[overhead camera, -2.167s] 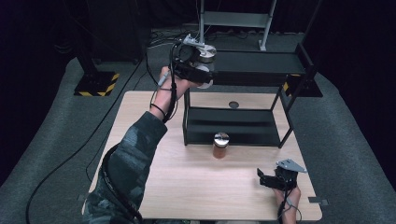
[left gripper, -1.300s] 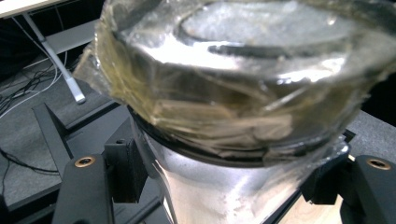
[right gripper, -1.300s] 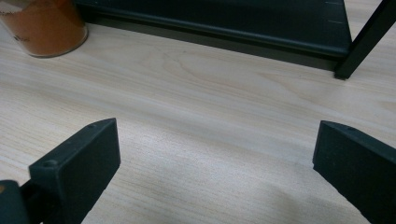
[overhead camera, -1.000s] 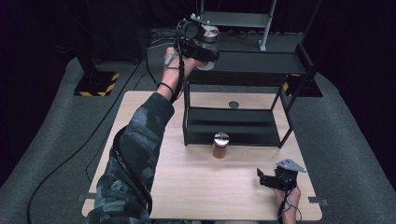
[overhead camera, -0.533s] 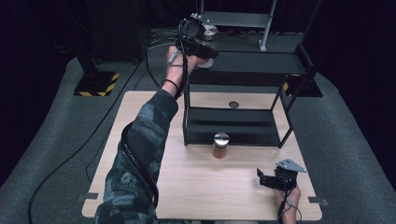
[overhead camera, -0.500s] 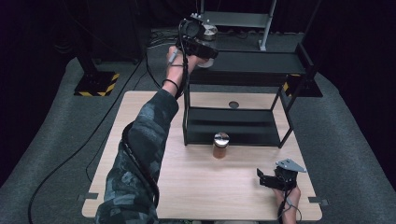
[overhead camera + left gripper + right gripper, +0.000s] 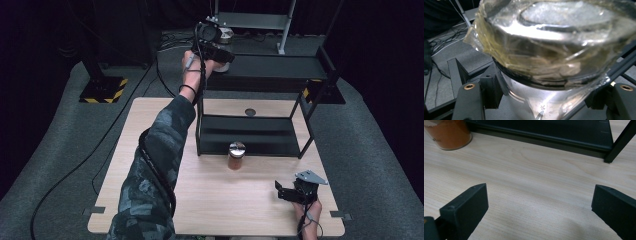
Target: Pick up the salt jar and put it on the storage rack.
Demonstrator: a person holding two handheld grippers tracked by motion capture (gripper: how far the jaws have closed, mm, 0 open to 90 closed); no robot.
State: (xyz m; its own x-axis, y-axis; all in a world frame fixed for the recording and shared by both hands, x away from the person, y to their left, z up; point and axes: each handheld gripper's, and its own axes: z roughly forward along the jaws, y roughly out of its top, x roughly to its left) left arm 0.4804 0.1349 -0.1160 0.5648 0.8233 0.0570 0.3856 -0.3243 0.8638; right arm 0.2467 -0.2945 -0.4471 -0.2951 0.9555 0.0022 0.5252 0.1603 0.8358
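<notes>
Jar (image 7: pixel 549 50) crowds left gripper (image 7: pixel 544 100), its base cut off below.

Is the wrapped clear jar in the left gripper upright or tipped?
Upright: the plastic-wrapped clear jar has its lid uppermost, with the left gripper clamped on its sides.

High view: light falls from overhead onto the pale table (image 7: pixel 165 130), evenly lit; the surround sinks to near black at upper left and right of the frame. Soft, short shadows. Image soft and coarse overall.

Left gripper view: jar (image 7: pixel 549 50) very close, out of focus; strong white glare on its wrapped top at upper centre and on the glass at lower centre.

Right gripper view: wood grain sharp mid-frame, jaws at the bottom corners blurred; diffuse shadow at lower right.
</notes>
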